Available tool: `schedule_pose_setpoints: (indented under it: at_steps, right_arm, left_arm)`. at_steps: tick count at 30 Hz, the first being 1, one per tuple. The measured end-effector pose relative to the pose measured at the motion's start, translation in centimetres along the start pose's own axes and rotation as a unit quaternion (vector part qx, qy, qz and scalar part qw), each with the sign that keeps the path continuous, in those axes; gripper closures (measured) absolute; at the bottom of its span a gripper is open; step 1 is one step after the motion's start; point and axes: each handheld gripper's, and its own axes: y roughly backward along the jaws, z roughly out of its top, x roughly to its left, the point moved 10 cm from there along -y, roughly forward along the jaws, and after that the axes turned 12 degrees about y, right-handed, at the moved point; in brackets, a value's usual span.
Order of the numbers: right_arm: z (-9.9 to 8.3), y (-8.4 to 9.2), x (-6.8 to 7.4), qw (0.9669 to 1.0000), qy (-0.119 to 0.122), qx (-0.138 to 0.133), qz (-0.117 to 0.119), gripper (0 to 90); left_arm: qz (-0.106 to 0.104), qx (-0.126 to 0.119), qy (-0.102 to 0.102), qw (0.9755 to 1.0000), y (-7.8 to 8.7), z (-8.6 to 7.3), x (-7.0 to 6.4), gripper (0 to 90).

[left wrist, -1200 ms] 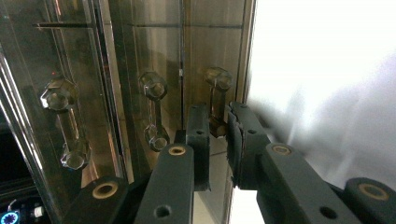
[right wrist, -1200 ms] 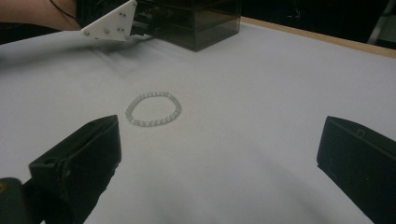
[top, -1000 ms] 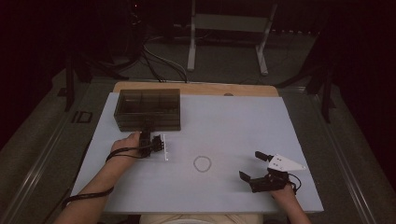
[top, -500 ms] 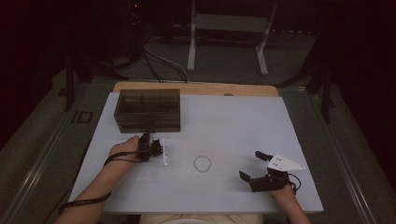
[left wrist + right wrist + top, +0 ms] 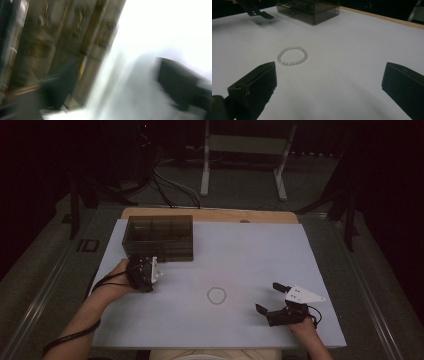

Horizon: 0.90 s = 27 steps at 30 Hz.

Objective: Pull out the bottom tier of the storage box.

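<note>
Bracelet (image 5: 292, 56) is lying flat just ahead of the right gripper (image 5: 329, 82), whose released jaws are waiting; left gripper (image 5: 150, 270), jaws just opening empty, is nearing the drawer box (image 5: 159, 238). Next move likely: pulling a drawer.

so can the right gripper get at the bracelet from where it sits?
Probably yes. The right gripper has its jaws wide open, the bracelet lies flat ahead of them, and only bare white table lies between.

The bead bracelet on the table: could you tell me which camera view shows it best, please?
The right gripper view: the bead bracelet lies close ahead of that tool's open jaws, single pale beads distinct on the white table. The high view gives it as a small faint ring. The left gripper view is badly blurred, and I cannot make it out there.
</note>
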Motion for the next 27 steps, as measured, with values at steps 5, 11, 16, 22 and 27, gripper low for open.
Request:
schedule_pose_setpoints:
  at_steps: [5, 11, 16, 22, 27]
  right_arm:
    - [0.0, 0.1, 0.0, 1.0, 0.001, 0.0, -0.001, 0.0]
    - [-0.1, 0.1, -0.1, 1.0, -0.001, 0.002, 0.0, 0.0]
    - [-0.1, 0.1, -0.1, 1.0, -0.002, 0.002, 0.001, 0.0]
    - [-0.2, 0.0, -0.1, 1.0, -0.003, 0.004, 0.002, 0.0]
    - [-0.3, 0.0, -0.1, 1.0, -0.004, 0.005, 0.002, 0.0]
  left_arm:
    - [-0.093, -0.001, 0.011, 0.9956, 0.8, -0.3, -0.4, 4.8]
    - [-0.161, -0.049, 0.011, 0.9857, 1.2, 0.1, 0.5, 7.2]
    - [-0.209, -0.036, 0.023, 0.9771, 1.5, -0.2, 1.2, 10.6]
    - [-0.219, -0.036, 0.048, 0.9738, 1.3, 0.0, 1.9, 16.9]
    - [-0.188, -0.05, 0.01, 0.9807, 0.9, 0.5, 2.8, 33.5]
